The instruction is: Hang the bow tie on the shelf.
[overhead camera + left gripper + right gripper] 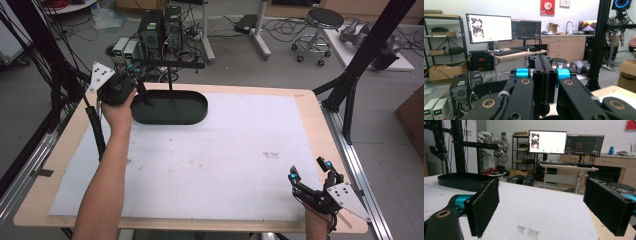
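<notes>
My left gripper (141,90) is clenched on nothing, jaws pressed flat together, poised over the near end of the black oval tray (197,116), likely readying a reach. My right gripper (310,170) rests spread wide at the table's (310,102) near corner, parked clear.

A light wooden table (320,107) carries a white sheet (225,160). A black oval tray (172,109) rests on the sheet's far left part.

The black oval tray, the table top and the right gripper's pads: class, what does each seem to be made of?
Black oval tray: probably plastic or painted metal, smooth, slightly glossy. Table top: pale wood-look edge under a white, grainy foam-like sheet. Right gripper pads: black, matte, rough-textured foam or rubber.
</notes>
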A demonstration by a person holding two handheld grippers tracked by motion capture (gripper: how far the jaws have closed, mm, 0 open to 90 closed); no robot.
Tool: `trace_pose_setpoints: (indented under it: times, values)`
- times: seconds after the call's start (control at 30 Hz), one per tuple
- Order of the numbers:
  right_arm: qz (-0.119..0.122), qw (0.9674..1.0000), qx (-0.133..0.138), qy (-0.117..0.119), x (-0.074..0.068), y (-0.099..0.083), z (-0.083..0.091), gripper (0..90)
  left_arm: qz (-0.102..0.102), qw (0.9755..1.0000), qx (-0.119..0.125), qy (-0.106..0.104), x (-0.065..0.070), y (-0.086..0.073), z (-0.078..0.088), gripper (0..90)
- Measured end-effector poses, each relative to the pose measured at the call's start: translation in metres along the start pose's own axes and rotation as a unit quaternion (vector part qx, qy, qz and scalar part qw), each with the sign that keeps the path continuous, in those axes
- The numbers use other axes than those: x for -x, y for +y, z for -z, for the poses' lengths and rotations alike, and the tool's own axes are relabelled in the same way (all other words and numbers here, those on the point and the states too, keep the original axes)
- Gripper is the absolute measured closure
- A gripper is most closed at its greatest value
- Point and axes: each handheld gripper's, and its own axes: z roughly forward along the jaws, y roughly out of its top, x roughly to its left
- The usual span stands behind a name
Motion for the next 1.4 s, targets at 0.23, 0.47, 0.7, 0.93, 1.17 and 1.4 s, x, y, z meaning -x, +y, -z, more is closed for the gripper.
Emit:
trace_pose_setpoints:
  times: [0.23, 0.47, 0.7, 0.93, 1.17, 1.4]
  values:
    - [0.001, 1.0, 0.002, 0.0, 0.001, 0.001, 0.0, 12.4, -0.012, 0.9999, 0.001, 0.012, 0.007, -0.001, -0.027, 88.5]
    - [-0.003, 1.0, 0.002, -0.001, 0.002, 0.0, 0.001, 12.4, -0.006, 0.9997, -0.006, 0.022, 0.004, -0.01, -0.047, 88.5]
    - [-0.002, 1.0, -0.003, 0.001, 0.001, -0.001, -0.002, 12.4, 0.006, 0.9997, -0.005, 0.025, 0.004, -0.016, -0.062, 88.5]
    - [0.005, 1.0, -0.003, 0.0, 0.001, -0.003, -0.002, 12.4, 0.002, 0.9996, -0.012, 0.024, 0.007, -0.023, -0.073, 88.5]
    - [0.002, 1.0, -0.005, -0.002, 0.001, -0.003, -0.002, 12.4, 0.001, 0.9996, -0.015, 0.024, 0.012, -0.026, -0.08, 88.5]
    - [0.004, 1.0, -0.006, -0.004, 0.002, -0.003, -0.002, 12.5, -0.007, 0.9992, -0.018, 0.035, 0.009, -0.022, -0.088, 88.5]
